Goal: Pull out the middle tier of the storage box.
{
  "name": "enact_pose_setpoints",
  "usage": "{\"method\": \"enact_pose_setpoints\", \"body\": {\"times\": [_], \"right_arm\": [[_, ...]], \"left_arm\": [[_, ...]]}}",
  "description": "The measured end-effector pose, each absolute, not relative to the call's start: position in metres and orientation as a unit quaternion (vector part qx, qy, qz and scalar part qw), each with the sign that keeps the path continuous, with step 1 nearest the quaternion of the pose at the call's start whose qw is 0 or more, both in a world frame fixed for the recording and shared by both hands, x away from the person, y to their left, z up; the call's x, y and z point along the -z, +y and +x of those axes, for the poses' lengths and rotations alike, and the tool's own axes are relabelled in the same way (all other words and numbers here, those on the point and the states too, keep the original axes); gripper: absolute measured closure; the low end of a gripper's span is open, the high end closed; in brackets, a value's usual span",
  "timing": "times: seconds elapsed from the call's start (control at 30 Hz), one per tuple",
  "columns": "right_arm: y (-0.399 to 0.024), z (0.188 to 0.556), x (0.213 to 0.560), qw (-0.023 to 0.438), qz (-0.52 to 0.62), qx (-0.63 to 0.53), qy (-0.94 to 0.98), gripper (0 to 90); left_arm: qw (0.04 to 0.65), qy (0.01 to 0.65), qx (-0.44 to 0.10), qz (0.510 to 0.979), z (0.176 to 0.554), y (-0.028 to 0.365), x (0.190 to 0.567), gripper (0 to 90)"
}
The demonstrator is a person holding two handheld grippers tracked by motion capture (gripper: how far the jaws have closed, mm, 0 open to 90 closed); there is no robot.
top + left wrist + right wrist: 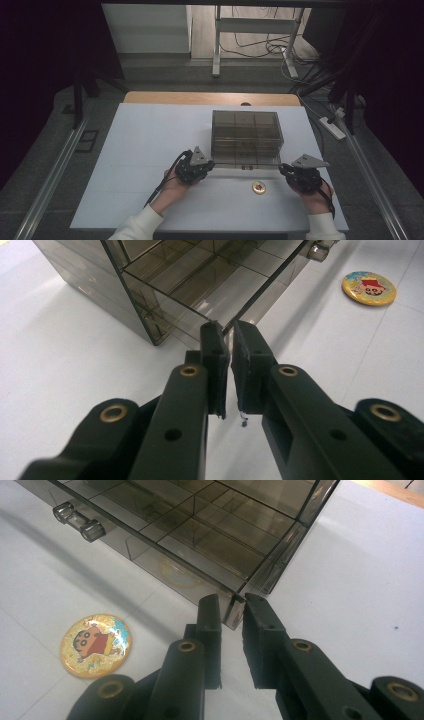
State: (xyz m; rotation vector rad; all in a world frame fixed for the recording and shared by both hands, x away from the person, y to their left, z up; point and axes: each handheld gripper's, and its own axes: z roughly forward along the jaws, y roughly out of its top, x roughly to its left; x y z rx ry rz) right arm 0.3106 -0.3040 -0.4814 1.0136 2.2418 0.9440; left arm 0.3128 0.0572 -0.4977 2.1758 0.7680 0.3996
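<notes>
White sleeves and two hands enter at the near edge of the tabletop (145,150), each hand carrying a set of tongs up to the front of a smoked, see-through box (245,125). The box stands a little right of the middle, well back from the near edge.

The work in hand looks like moving the box's drawer (200,535). Its front stands slightly proud of the box body, so it is judged to be part-way out. Whether it is being drawn open or pushed home cannot be told. The left tongs (227,340) are clenched on the thin left front corner of the drawer, pads tight on the plastic. The right tongs (231,607) grasp the right front corner, which fills the gap between the pads. Neither pair uses the handle (75,521), a short clear bar on the drawer front.

A round cartoon badge (258,187) lies flat on the tabletop just near of the drawer, between the two hands, untouched. It may be meant for the box, so that step would be left to do.

The drawer is dark-tinted and glossy, with thin walls and partitions that split it into small empty compartments.
</notes>
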Motion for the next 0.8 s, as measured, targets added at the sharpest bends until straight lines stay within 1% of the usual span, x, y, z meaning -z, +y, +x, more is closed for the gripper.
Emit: {"method": "enact_pose_setpoints", "body": {"times": [0.8], "right_arm": [[-0.3059, 0.3048, 0.4873, 0.241, 0.369, -0.346, 0.828, 78.1]], "left_arm": [[0.387, 0.295, -0.153, 0.860, 0.3062, 0.0558, 0.5024, 82.9]]}}
